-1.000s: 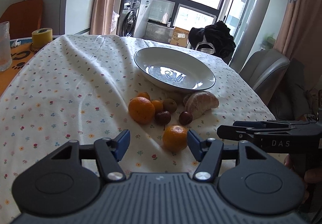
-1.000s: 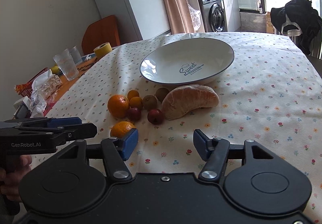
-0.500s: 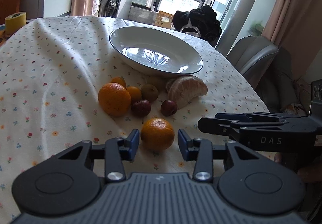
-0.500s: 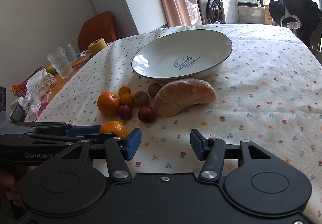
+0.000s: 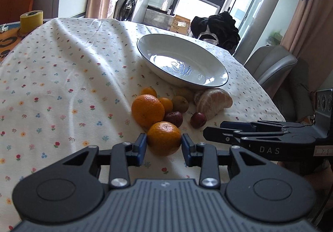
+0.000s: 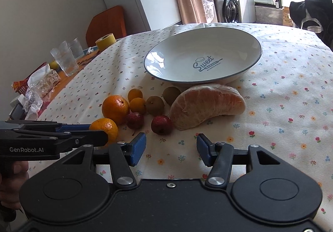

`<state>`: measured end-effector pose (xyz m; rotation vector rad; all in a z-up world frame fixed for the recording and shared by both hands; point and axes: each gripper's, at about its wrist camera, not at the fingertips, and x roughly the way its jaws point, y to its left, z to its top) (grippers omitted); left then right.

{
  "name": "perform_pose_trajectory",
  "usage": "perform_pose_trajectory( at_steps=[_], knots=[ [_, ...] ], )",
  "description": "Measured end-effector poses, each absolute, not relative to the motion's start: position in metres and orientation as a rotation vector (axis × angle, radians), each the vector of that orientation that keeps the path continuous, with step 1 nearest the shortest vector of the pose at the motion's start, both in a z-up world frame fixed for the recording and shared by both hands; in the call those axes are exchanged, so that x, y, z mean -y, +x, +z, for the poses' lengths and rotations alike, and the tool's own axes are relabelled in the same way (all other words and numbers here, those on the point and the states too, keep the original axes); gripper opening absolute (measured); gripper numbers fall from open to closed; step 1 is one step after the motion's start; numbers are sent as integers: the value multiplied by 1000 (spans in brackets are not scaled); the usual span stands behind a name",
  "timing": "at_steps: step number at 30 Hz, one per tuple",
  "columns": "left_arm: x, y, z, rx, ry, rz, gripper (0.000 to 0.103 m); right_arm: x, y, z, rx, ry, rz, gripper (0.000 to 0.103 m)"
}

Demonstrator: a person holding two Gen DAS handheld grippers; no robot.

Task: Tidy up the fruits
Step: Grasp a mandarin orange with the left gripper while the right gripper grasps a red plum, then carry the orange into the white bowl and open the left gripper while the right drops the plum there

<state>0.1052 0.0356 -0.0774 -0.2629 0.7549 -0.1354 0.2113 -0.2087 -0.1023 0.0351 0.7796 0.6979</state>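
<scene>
My left gripper [image 5: 164,146] pinches the nearest orange [image 5: 164,138] between its blue pads, while my right gripper [image 6: 170,148] hangs spread, just right of it.

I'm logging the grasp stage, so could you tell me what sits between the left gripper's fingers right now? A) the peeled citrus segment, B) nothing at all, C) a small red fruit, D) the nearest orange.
D: in the left wrist view the left gripper has its blue fingers against either side of the nearest orange, while the plate holds no fruit.
</scene>
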Motion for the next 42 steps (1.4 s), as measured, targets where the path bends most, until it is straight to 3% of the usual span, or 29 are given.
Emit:
perform_pose_trajectory(
  at_steps=[10,12,14,42],
  knots=[
    [-48,99,-71,-731,-278,-86,34,191,218,-102,-761,-9,706,53],
    [-49,98,-71,-729,-280,-80,34,189,217,-102,-758,-20,707,46],
    [-49,96,-70,-727,-282,-74,34,187,217,-102,-763,-22,721,23],
    [-28,104,-39,-637,-260,-70,34,223,217,-64,-644,56,711,22]
  ],
)
